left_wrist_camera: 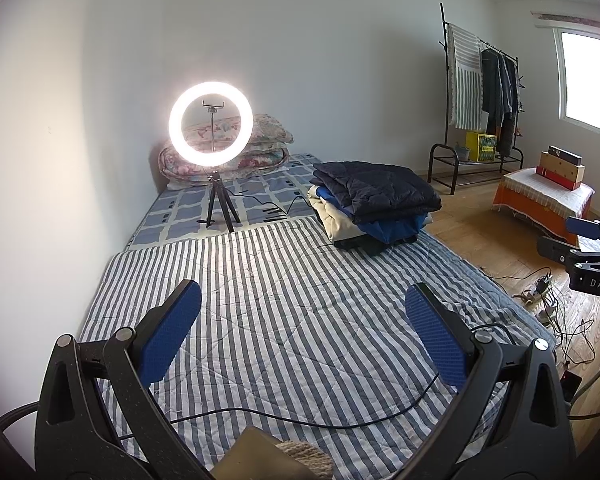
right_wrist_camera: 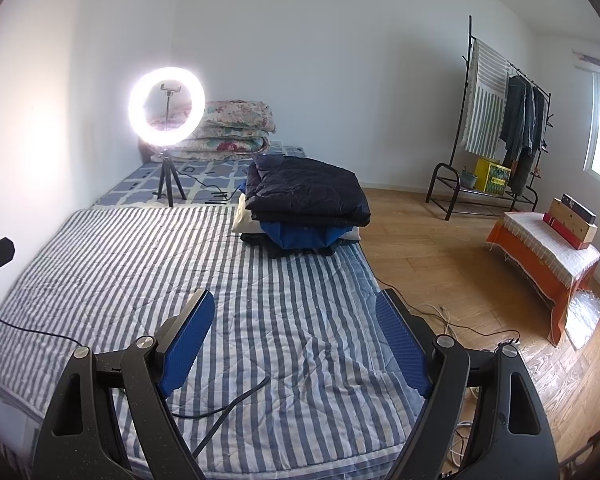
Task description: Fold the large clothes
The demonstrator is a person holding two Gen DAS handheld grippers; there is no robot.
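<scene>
A pile of folded clothes (left_wrist_camera: pixel 374 206) (right_wrist_camera: pixel 306 210) rests on the far right part of the striped mattress cover (left_wrist_camera: pixel 284 304) (right_wrist_camera: pixel 140 264): a dark quilted jacket on top, blue, cream and black garments under it. My left gripper (left_wrist_camera: pixel 304 330) hovers over the near end of the bed, open, nothing between its blue pads. My right gripper (right_wrist_camera: pixel 294 340) is open too and holds nothing, above the bed's right edge. It also shows at the right border of the left wrist view, as the right gripper (left_wrist_camera: pixel 580 240). Both stand well short of the pile.
A lit ring light on a tripod (left_wrist_camera: pixel 212 128) (right_wrist_camera: pixel 166 108) stands mid-bed before stacked floral quilts (left_wrist_camera: pixel 256 148). Black cables (left_wrist_camera: pixel 300 420) (right_wrist_camera: pixel 228 408) cross the near mattress. A clothes rack (right_wrist_camera: pixel 496 120), an orange-covered stool with boxes (right_wrist_camera: pixel 548 248) and floor cables (left_wrist_camera: pixel 548 300) are on the right.
</scene>
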